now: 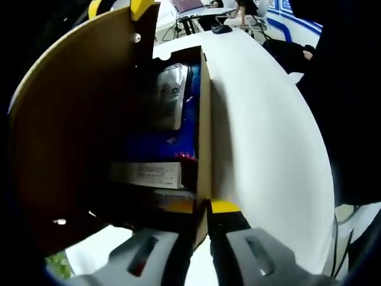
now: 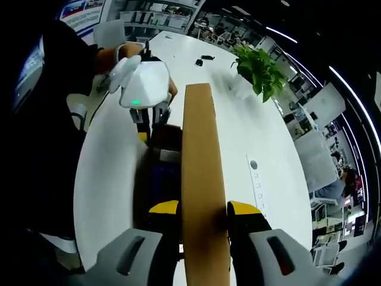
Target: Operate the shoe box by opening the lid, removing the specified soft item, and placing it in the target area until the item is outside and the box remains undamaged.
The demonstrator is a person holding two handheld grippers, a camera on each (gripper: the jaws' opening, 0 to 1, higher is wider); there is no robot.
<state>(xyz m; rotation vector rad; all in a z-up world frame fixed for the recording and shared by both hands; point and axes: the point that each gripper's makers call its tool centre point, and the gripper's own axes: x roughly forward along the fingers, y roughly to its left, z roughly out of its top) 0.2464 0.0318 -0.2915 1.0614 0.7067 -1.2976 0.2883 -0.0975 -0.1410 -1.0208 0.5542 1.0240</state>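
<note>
**A:** Tool states first. The right tool (image 2: pixel 202 213) has its yellow-tipped jaws pressed on either side of the shoe box lid (image 2: pixel 201 179), which stands on edge between them as a long brown cardboard panel running away from the camera. The left tool (image 1: pixel 208 217) sits at the near end wall (image 1: pixel 204 137) of the shoe box; that thin wall runs into the gap between its jaws, so it looks clamped there, though the contact itself is hard to make out.

**B:** And the soft item?

**A:** Inside the box. In the left gripper view a blue fabric-looking item (image 1: pixel 161 143) lies on the bottom, with a clear plastic packet (image 1: pixel 169 95) on it at the far end and a white labelled card (image 1: pixel 149 174) at the near end. Which of these is the one specified cannot be told.

**B:** Which way does it lie from the tools?

**A:** Straight ahead of the left tool and slightly left, its long axis along the box. From the right tool it lies left of the raised lid, in the dark opening. The left tool is nearer.

**B:** So the lid is up.

**A:** Yes, and the item is not yet out. The white counter (image 1: pixel 268 131) right of the box is the likely place to set it down. In the right gripper view, the person's hand (image 2: pixel 128 71) holds the left tool at the box's far end.
</note>
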